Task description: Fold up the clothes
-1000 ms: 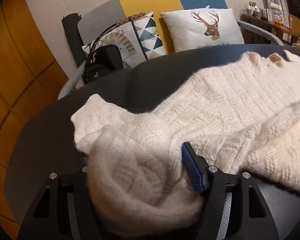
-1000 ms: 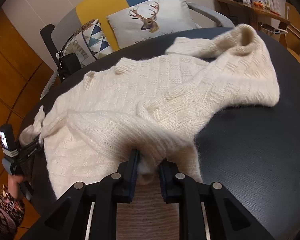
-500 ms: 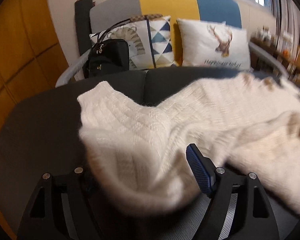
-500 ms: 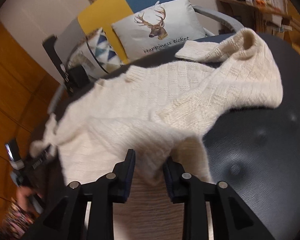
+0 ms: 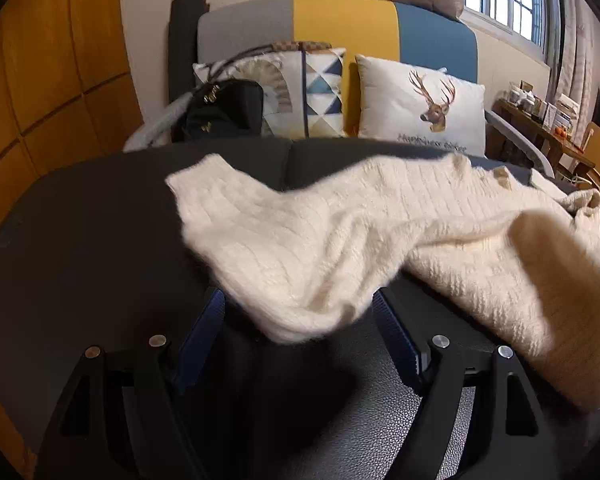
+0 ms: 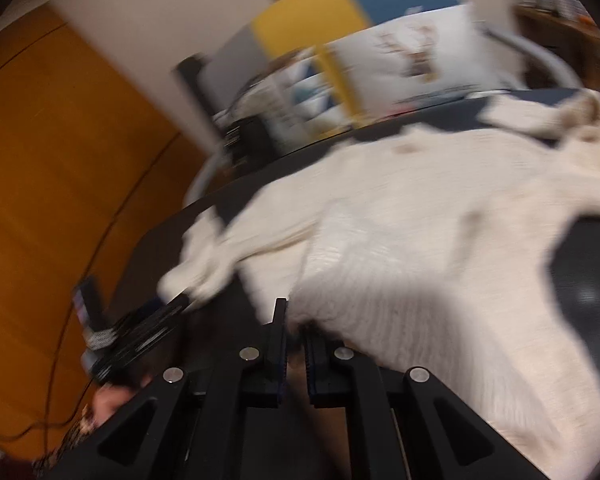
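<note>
Left hand-held gripper (image 5: 300,320): jaws spread wide, blue pads well apart; a lump of knit hangs between and just over them, pinched by neither, as far as the left wrist view shows.
Right hand-held gripper (image 6: 294,332): jaws nearly pressed together with a thin gap; the view is heavily blurred, and I cannot tell whether any knit is caught between them, since the fabric edge sits just beside the tips.
Sweater (image 5: 380,232): cream chunky knit, spread across the dark worktop (image 5: 80,240) from its near edge toward the far right; one sleeve end lies toward the far left, and the other sleeve is bunched by the far right edge.
Done so far: judged from the lie of the cloth, little; the body looks roughly opened out but wrinkled, with a ridge running across it and no clean fold visible.
Left to do: likely flatten the body, bring both sleeves in over it, then fold it in halves; most of the task remains.
Beyond the worktop: a sofa (image 5: 340,20) with a deer cushion (image 5: 420,108) and a black bag (image 5: 224,108).
</note>
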